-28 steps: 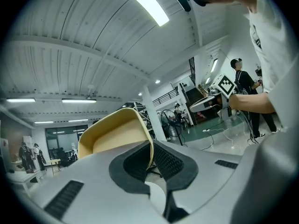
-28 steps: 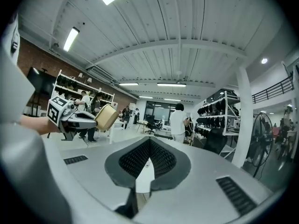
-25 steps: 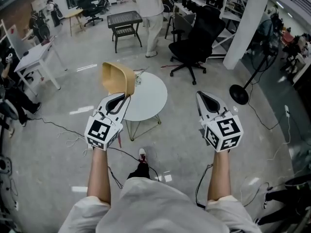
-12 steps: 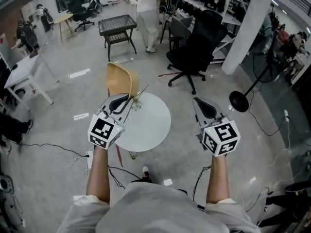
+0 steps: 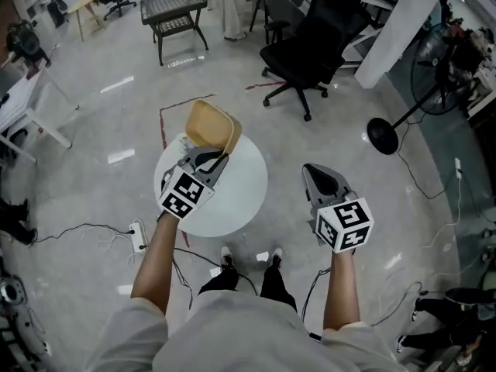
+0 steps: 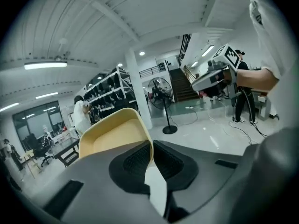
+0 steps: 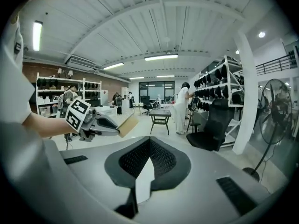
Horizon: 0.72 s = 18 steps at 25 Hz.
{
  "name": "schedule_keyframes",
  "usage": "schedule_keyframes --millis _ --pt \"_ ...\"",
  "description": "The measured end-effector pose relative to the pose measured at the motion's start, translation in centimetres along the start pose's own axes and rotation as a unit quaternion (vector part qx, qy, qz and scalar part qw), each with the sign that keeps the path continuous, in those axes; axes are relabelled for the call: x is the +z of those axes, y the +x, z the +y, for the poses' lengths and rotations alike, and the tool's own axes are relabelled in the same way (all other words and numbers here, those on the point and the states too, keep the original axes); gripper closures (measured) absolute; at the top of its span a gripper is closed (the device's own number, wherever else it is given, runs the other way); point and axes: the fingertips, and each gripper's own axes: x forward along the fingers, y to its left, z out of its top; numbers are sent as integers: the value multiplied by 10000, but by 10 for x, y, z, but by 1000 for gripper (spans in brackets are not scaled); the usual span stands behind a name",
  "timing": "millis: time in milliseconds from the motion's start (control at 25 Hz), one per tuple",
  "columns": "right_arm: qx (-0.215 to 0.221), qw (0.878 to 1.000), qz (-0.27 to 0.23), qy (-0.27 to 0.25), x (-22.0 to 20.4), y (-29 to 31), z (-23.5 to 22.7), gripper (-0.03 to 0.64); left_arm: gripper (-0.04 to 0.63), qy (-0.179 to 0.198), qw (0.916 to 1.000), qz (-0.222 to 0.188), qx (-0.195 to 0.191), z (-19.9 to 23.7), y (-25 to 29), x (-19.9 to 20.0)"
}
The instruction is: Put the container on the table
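Observation:
In the head view my left gripper [image 5: 218, 158] is shut on the rim of a tan plastic container [image 5: 209, 125], which hangs tilted over the far edge of a small round white table [image 5: 240, 196]. The left gripper view shows the container's [image 6: 112, 135] open side toward the camera, with its rim pinched between the dark pads of the left gripper [image 6: 152, 149]. My right gripper [image 5: 311, 170] floats to the right of the table, shut and holding nothing. From the right gripper view, past the shut right gripper [image 7: 149, 143], the container [image 7: 127, 124] shows at the left.
A black office chair [image 5: 310, 45] and a black mesh side table [image 5: 174, 6] stand beyond the round table. A floor fan's base [image 5: 382, 138] is at the right. Cables and a power strip [image 5: 139, 235] lie on the floor at the left. A person [image 7: 181, 107] stands far off.
Both grippers have come forward and down toward the round table. The container, still held by the left gripper, now hangs lower over the table's far edge.

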Motion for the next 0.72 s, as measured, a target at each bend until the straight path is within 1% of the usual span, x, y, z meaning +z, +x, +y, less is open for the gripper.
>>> schedule_keyframes --millis 120,280,400,520,560,600,640,720 --pt "118 9996 185 189 -31 18 -18 604 560 -15 9983 460 -369 -17 56 -40" --pt "307 9970 498 505 -75 38 -43 606 560 246 9910 1173 -601 -40 128 -102" --pt "369 9945 683 700 -106 49 -61 606 560 243 9807 1712 -913 -60 175 -155" --pt "357 9925 847 804 -130 53 -74 606 560 273 9631 2297 -1379 -87 205 -207" --pt "332 9922 893 803 -136 52 -78 606 560 249 9573 2447 -1518 -95 211 -220" --pt "295 9919 948 791 -142 52 -82 606 558 200 9535 2546 -1603 -101 217 -230" --pt "244 9915 1014 773 -149 51 -86 604 558 147 9516 2603 -1625 -104 222 -237" --pt "109 9908 1142 722 -161 49 -95 604 558 102 9513 2665 -1548 -106 232 -247"
